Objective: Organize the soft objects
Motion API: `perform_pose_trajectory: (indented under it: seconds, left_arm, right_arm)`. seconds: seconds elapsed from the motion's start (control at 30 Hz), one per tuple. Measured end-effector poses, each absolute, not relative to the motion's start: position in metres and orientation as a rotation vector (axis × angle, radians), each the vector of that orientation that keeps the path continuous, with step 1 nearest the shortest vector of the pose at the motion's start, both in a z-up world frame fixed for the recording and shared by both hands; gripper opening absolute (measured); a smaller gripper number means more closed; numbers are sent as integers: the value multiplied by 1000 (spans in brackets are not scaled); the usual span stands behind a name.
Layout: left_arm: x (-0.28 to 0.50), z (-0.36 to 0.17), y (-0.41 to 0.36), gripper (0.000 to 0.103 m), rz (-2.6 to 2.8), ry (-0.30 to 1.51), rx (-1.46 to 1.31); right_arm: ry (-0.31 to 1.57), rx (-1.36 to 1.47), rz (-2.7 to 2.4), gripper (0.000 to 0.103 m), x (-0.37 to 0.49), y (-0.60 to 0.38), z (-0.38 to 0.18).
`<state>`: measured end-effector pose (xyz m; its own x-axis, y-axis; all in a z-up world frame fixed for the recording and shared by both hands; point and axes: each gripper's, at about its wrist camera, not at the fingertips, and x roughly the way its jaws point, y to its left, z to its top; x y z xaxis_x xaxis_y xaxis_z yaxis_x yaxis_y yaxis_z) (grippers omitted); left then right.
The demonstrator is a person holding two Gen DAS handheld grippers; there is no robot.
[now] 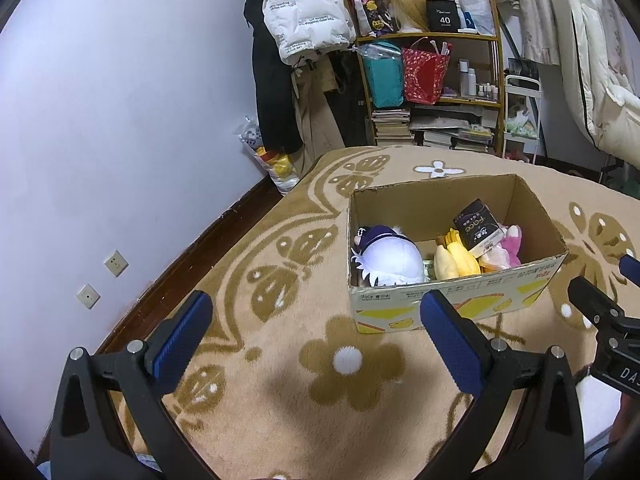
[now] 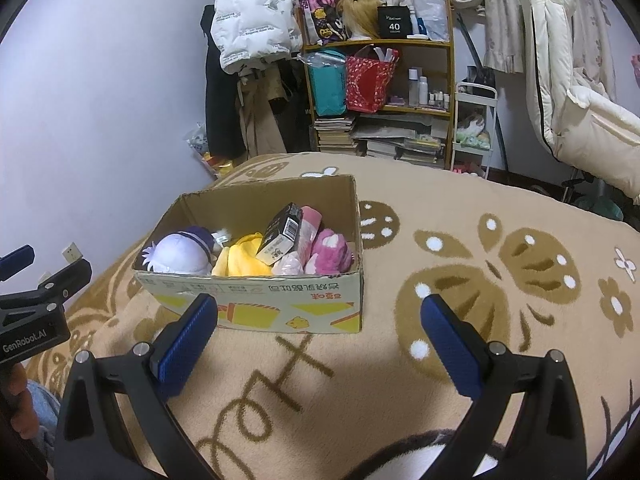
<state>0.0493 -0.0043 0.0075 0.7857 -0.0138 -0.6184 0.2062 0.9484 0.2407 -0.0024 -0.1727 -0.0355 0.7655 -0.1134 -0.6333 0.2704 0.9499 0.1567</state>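
The cardboard box (image 1: 456, 300) sits open on a tan blanket (image 1: 280, 380) patterned with brown flowers and butterflies, and it holds all the soft things in view. At its left end lies a white and purple plush doll (image 1: 386, 258), just beside a yellow plush (image 1: 456, 258) in the middle. A dark tissue pack (image 1: 478, 228) leans tilted on top of the yellow plush and against a pink plush (image 1: 510, 242) at the right end. The right wrist view shows the same order: doll (image 2: 180, 252), yellow plush (image 2: 242, 260), pack (image 2: 282, 234), pink plush (image 2: 330, 252), all inside the box (image 2: 256, 300).

The left tongs (image 1: 316, 328) hover near the box's near wall, spread wide and holding nothing. The right tongs (image 2: 320, 332) are likewise spread wide and empty, over the blanket (image 2: 480, 360) just near of the box.

Far behind stands a shelf (image 1: 440, 80) with bags, bottles and stacked books, a white puffer jacket (image 1: 304, 12) hanging to its left.
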Motion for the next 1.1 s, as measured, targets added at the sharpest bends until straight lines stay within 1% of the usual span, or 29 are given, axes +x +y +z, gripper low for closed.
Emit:
perform_pose_trajectory:
  seconds: [1.1]
  left_arm:
    - [49,9,-4,103,-120,663,317]
  right_arm:
    - [660,234,-206,103,-2,-176,-33]
